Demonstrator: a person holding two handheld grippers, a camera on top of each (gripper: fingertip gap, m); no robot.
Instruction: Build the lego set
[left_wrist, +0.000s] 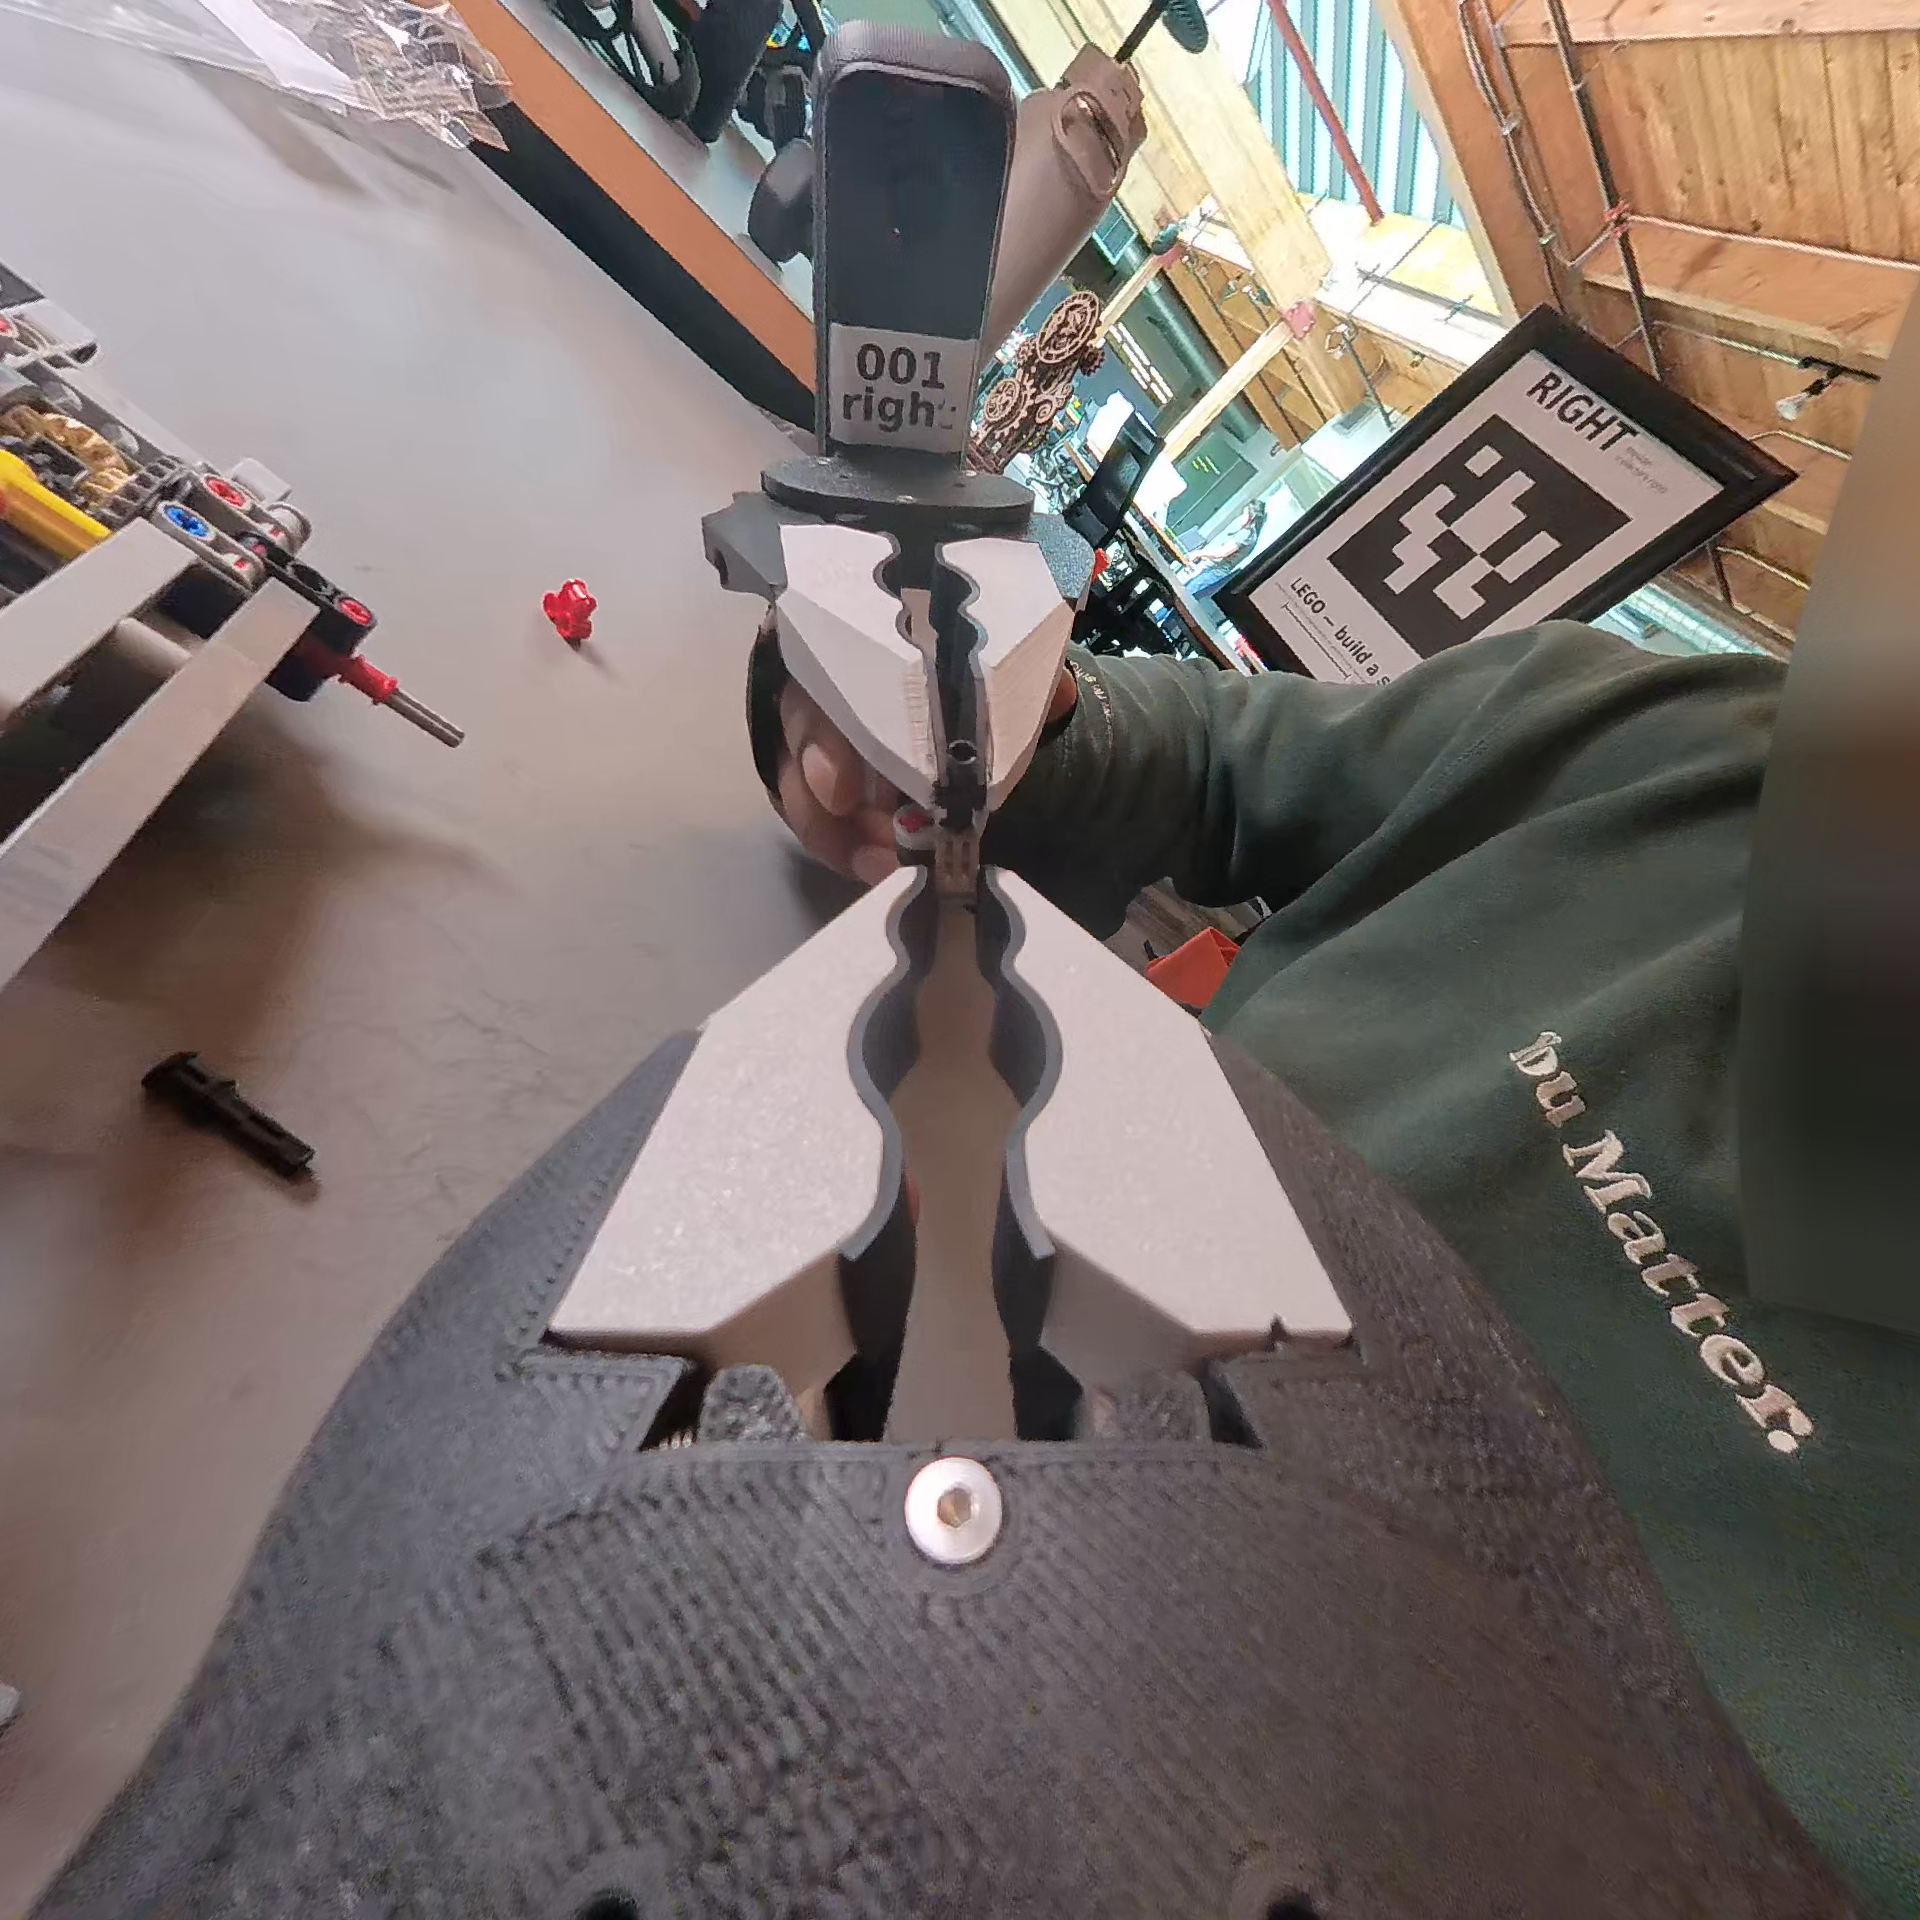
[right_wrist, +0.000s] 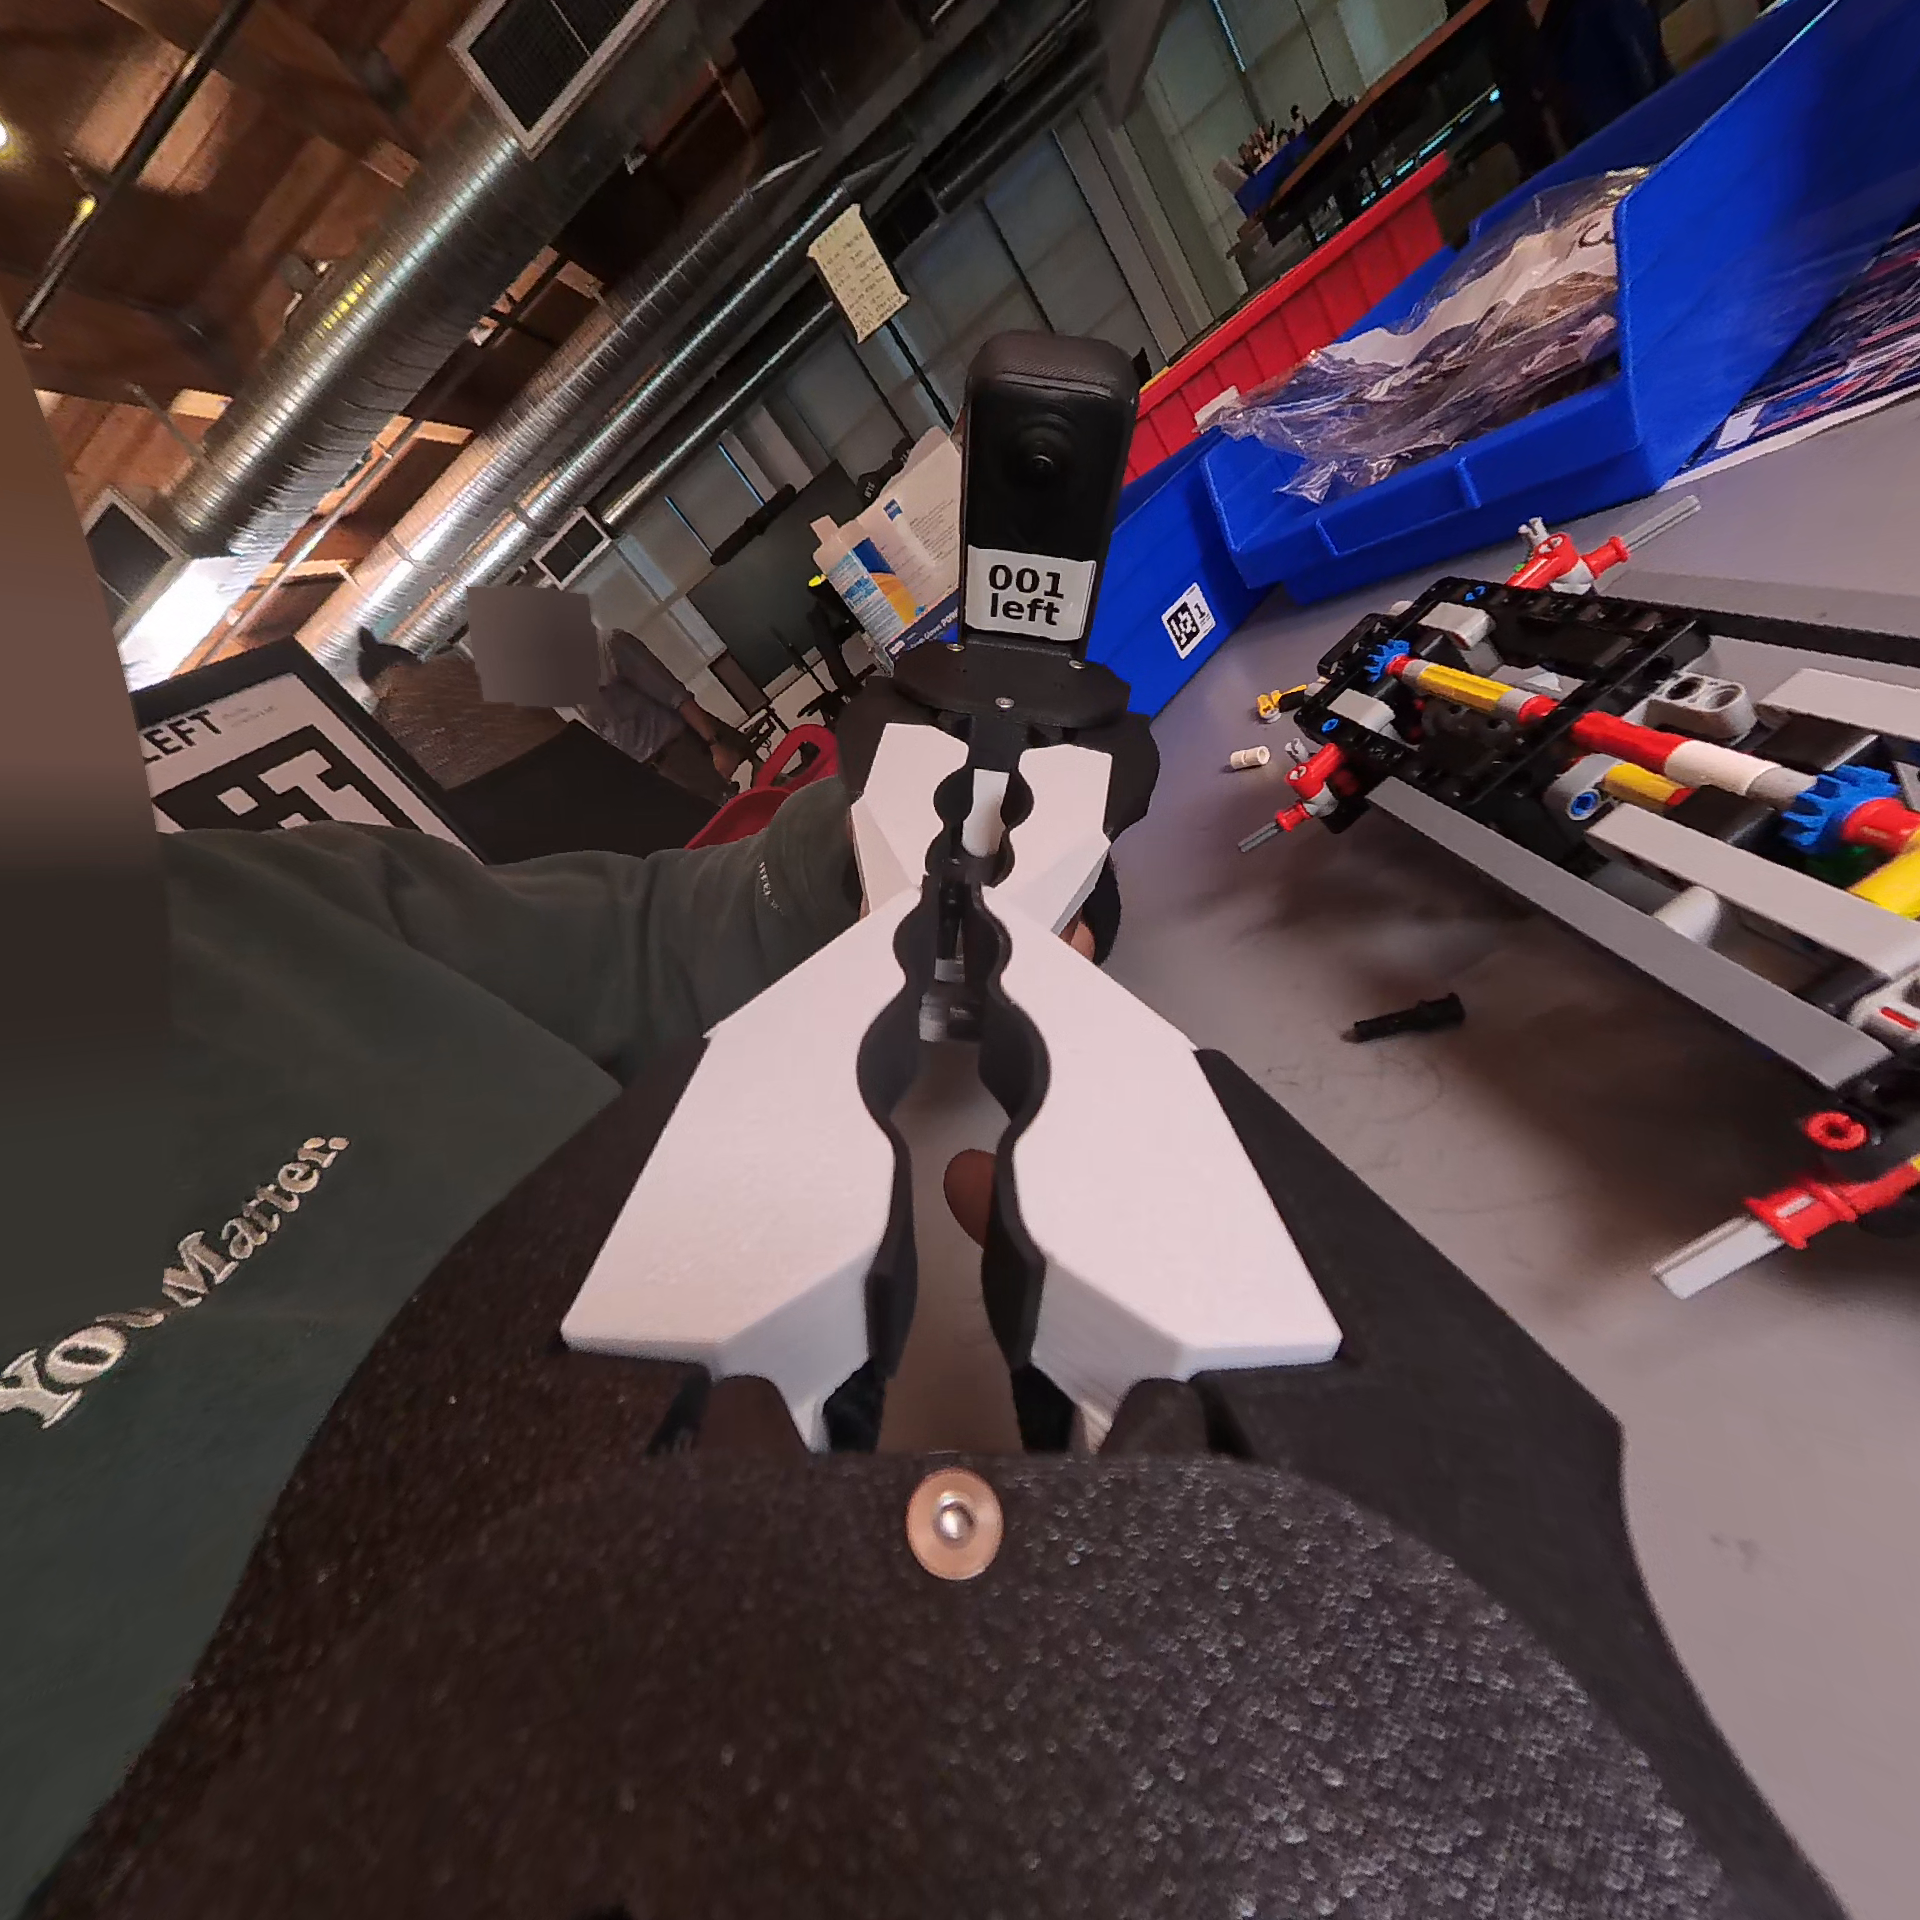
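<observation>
My left gripper (left_wrist: 951, 883) and right gripper (left_wrist: 951, 805) meet tip to tip above the grey table (left_wrist: 436, 343). The right gripper is shut on a thin black Lego piece (left_wrist: 948, 665), which also shows in the right wrist view (right_wrist: 948, 930) between its jaws. The left gripper (right_wrist: 966, 873) is shut on a small light grey piece (right_wrist: 982, 821). Its tan and red-marked end (left_wrist: 940, 847) touches the black piece at the tips. The partly built Lego chassis (right_wrist: 1558, 748) lies on the table to the side, and it is on the left in the left wrist view (left_wrist: 94, 488).
A loose black pin (right_wrist: 1408, 1018) (left_wrist: 229, 1112) and a small red piece (left_wrist: 569, 605) lie on the table. Blue bins (right_wrist: 1455, 499) with plastic bags and a red bin (right_wrist: 1299, 301) stand behind the chassis. A green sleeve (left_wrist: 1403, 790) reaches to the right gripper. My left and right fingertips are right by each other.
</observation>
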